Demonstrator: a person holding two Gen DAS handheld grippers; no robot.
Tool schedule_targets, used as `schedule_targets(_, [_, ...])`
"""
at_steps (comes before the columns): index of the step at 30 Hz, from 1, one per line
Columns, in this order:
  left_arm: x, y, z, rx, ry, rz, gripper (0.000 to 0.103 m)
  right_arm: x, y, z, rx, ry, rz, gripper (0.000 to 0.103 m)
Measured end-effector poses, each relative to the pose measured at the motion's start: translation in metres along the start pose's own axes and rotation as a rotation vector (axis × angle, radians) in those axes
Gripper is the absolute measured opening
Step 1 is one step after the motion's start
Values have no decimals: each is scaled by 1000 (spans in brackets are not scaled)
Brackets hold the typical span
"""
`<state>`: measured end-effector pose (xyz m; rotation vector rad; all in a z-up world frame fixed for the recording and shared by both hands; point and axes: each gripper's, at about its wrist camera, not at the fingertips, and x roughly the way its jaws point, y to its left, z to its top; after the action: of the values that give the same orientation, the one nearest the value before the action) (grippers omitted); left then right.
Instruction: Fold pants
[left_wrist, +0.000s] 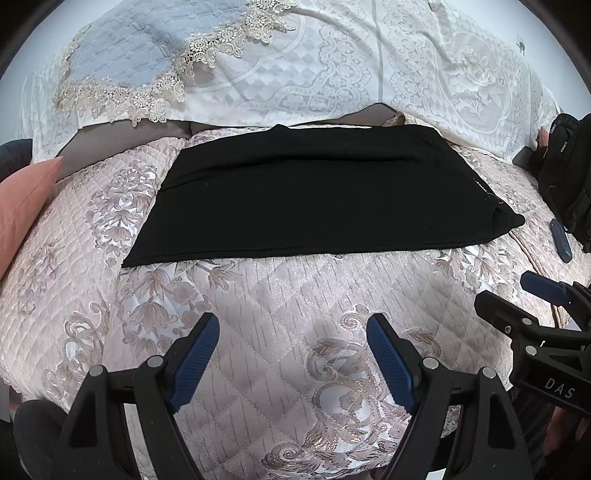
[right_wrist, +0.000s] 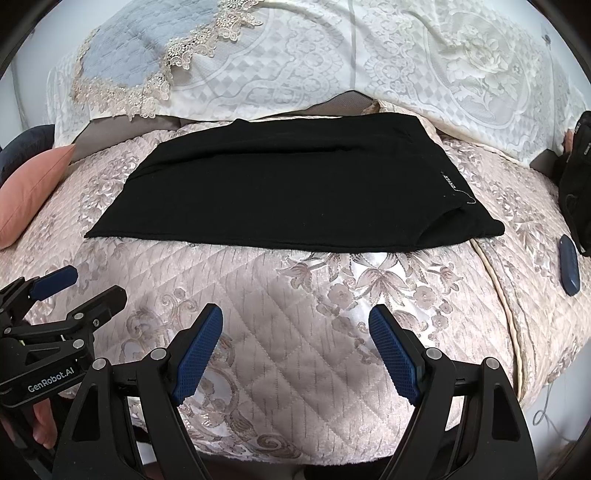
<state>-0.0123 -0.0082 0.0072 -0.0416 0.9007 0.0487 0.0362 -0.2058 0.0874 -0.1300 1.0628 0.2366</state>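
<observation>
1. Where the quilted pink sofa seat cover (left_wrist: 280, 306) spreads across both views, it carries everything; white lace cover (left_wrist: 332, 70) drapes the backrest behind it.
2. Black pants (left_wrist: 314, 195) lie folded flat, a wide rectangle, at the back edge of the seat, touching the backrest line; one corner sticks out toward the seat's right side.
3. Left gripper (left_wrist: 293, 354) hovers over the front edge, jaws spread wide, holding nothing, well apart from pants.
4. Right gripper (right_wrist: 295, 347) likewise released, empty, above the front edge; beside the left one.
5. Pink cushion (right_wrist: 29, 192) at the left edge.
6. Small blue oblong object (right_wrist: 568, 264) near the right edge, apart from pants.
</observation>
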Motion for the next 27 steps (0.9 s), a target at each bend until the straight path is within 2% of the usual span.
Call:
schedule_targets(2, [0,0,0,1,-1,-1,84,-1,1,-1,-16,-29,-18,81])
schedule_targets(5, [0,0,0,0,0,-2,84,0,0,-1,-14,-27,-13,81])
schedule_targets(11, [0,0,1,-9,4,-6,84,2,1,-1,9,15,19,81])
schedule_targets(16, [1,1,1,-6,4,-2,84,2,1,-1,10,9,20,81])
schedule_targets(27, [8,9,0,-51,10,-34,84,9,0,-1,-8,87,-3,81])
